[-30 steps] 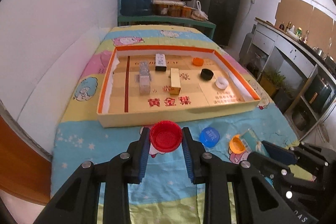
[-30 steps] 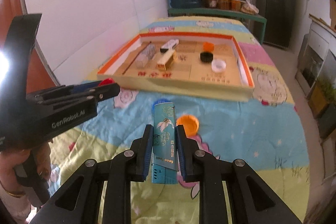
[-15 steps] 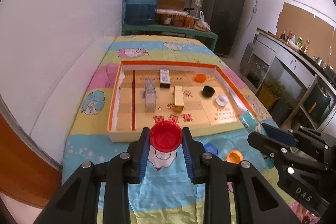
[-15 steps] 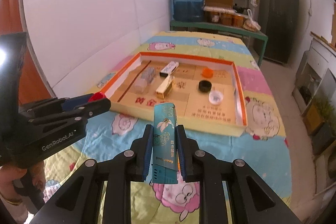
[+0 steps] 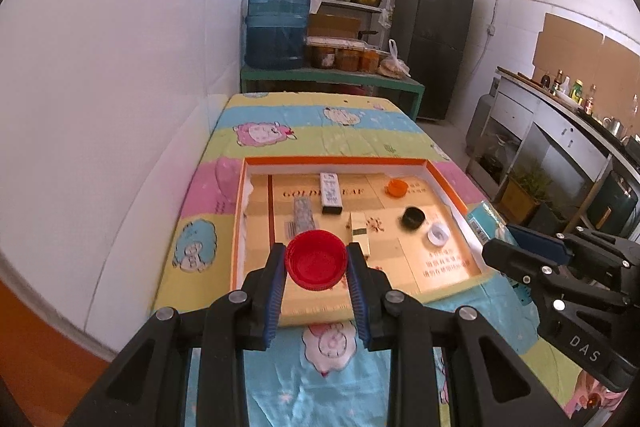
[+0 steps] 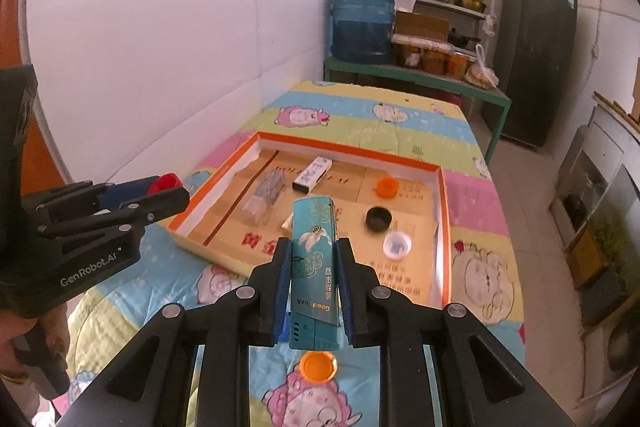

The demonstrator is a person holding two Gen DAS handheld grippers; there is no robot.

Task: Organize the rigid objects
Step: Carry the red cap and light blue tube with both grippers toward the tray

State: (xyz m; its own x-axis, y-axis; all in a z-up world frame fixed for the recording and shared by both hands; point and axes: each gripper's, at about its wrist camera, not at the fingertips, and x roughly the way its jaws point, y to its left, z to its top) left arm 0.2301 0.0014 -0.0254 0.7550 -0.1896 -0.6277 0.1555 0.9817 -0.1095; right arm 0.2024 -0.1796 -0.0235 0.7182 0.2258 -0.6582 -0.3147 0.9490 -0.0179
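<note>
A bench (image 5: 280, 119) draped in a cartoon-print cloth runs along a white wall, with a blue water jug (image 5: 279, 23) standing on a green bench beyond its far end. On the cloth lies a shallow tray (image 5: 237, 227) with an orange rim and a tan printed floor. Inside the tray, toward its left half, lie a clear plastic case (image 5: 303, 214), a white box (image 5: 331, 194) and a gold box (image 5: 360, 231); toward its right half sit an orange cap (image 5: 397, 187), a black cap (image 5: 413, 217) and a white cap (image 5: 438, 233), all apart from one another.

The left claw (image 5: 316, 267) is closed on a red cap (image 5: 316, 260), open side up, held above the near edge of the tray. The right claw (image 6: 313, 283) is clamped on a teal box (image 6: 314, 267) printed with a bird, held lengthwise between its blue pads over the cloth just before the tray's near wall. A second orange cap (image 6: 318, 366) lies on the cloth below the teal box.
</note>
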